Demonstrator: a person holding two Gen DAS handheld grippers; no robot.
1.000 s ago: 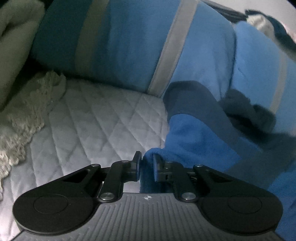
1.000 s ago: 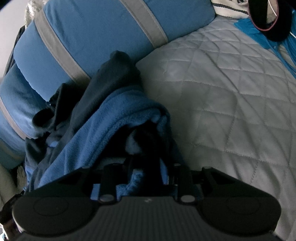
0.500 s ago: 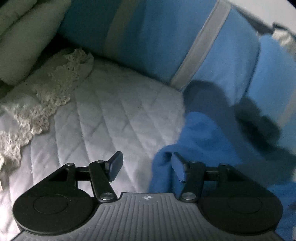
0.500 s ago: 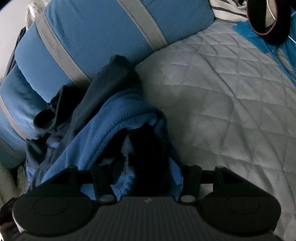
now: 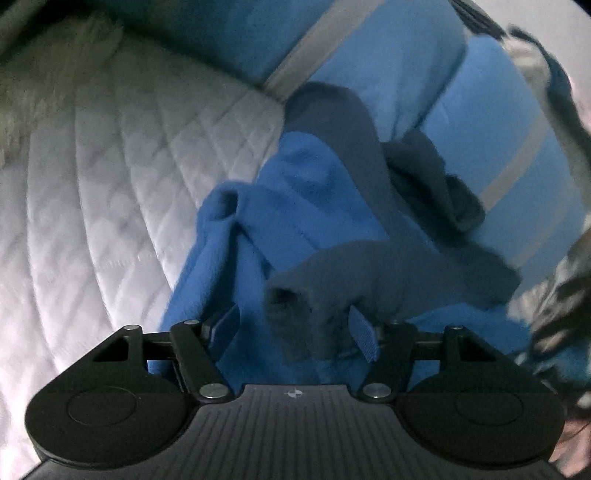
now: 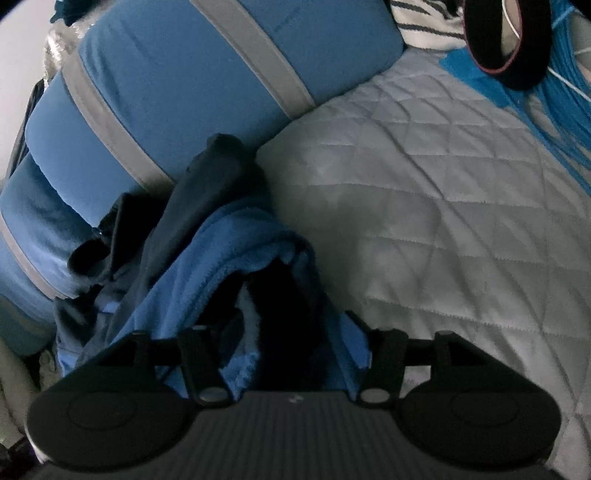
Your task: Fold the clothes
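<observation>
A blue fleece garment [image 5: 314, 184] with dark navy panels lies crumpled on the white quilted bed cover [image 5: 110, 166], leaning against a blue cushion. My left gripper [image 5: 295, 328] is open right over it. The garment's navy sleeve cuff [image 5: 291, 299] and a blue fold sit between its spread fingers. In the right wrist view the same garment [image 6: 207, 266] bunches up from the other side. My right gripper [image 6: 284, 336] is open too, with a dark hollow of the fleece between its fingers.
Big blue cushions with grey stripes [image 6: 184, 74] stand behind the garment and show in the left wrist view as well [image 5: 388, 48]. A black ring-shaped object [image 6: 495, 44], blue cords [image 6: 554, 110] and striped cloth [image 6: 424, 26] lie at the far right. Bare quilt [image 6: 443, 221] spreads to the right.
Both grippers went from shut on the fleece to open. The left one then swung right, over the garment, so the navy cuff now sits between its fingers.
</observation>
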